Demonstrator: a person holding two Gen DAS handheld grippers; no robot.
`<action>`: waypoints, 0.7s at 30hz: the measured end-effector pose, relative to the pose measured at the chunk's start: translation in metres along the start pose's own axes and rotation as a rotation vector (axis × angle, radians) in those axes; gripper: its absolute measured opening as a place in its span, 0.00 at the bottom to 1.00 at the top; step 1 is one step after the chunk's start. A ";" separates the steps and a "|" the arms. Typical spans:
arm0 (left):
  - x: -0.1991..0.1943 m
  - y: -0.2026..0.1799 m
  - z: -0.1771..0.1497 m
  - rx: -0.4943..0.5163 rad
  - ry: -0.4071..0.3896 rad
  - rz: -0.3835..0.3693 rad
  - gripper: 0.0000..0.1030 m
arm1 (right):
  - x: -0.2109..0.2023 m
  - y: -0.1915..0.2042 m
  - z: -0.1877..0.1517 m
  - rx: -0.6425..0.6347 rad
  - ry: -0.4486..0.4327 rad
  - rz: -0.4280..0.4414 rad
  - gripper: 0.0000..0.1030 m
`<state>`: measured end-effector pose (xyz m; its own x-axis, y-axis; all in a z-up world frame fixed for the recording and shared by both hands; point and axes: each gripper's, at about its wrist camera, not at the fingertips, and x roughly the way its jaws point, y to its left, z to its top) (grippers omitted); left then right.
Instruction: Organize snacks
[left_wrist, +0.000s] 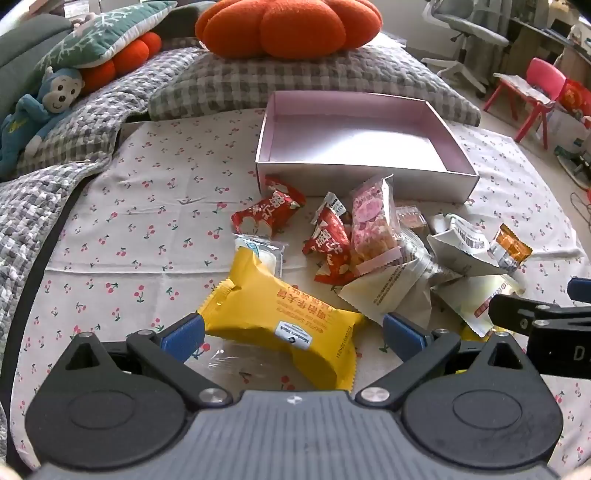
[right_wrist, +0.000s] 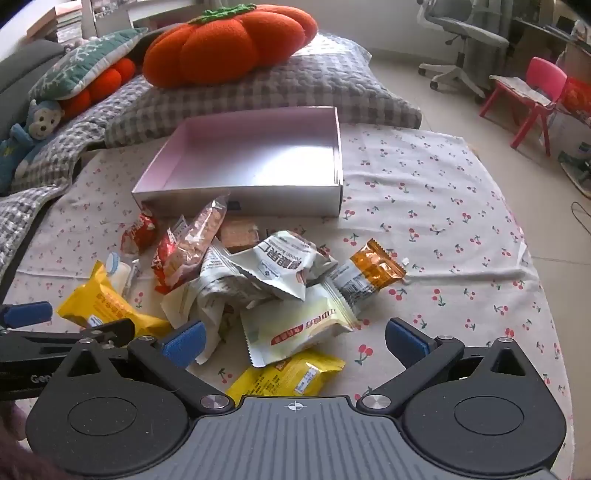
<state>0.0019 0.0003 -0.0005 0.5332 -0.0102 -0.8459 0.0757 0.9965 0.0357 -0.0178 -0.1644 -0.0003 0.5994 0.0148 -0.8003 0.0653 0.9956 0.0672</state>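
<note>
Pale tiled floor (right_wrist: 461, 110), grey office chair (right_wrist: 461, 33), pink child's chair (right_wrist: 532, 92).

Both cams sat on the grippers, tilted steeply down over the cherry-print cloth (left_wrist: 155, 206), facing the pink box (left_wrist: 364, 168) and the pillows behind it. Left wrist cam looked from the box's near-left side, close in, w/ a yellow packet (left_wrist: 280, 325) right under the lens. Right wrist cam looked from the box's near-right side, equally close, box (right_wrist: 236, 197) lying left of centre. Shared: box, the snack pile (right_wrist: 258, 280) in front of it, orange pumpkin cushion (right_wrist: 225, 44) beyond it, pink chair (right_wrist: 532, 96) far right. Each cam caught the other gripper's tip at its frame edge: right gripper (left_wrist: 546, 314), left gripper (right_wrist: 66, 321).
</note>
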 end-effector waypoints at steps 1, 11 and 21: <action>-0.002 0.006 0.004 -0.010 0.006 -0.016 1.00 | -0.001 0.000 0.000 0.000 -0.001 -0.001 1.00; -0.002 0.003 -0.001 -0.013 -0.019 -0.002 1.00 | 0.008 0.000 -0.002 0.012 0.022 -0.012 1.00; -0.001 0.006 0.001 -0.023 -0.021 -0.010 1.00 | 0.005 0.005 0.001 0.017 0.022 -0.014 1.00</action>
<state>0.0022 0.0062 0.0012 0.5502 -0.0212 -0.8347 0.0616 0.9980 0.0152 -0.0132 -0.1597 -0.0035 0.5807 0.0029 -0.8141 0.0873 0.9940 0.0658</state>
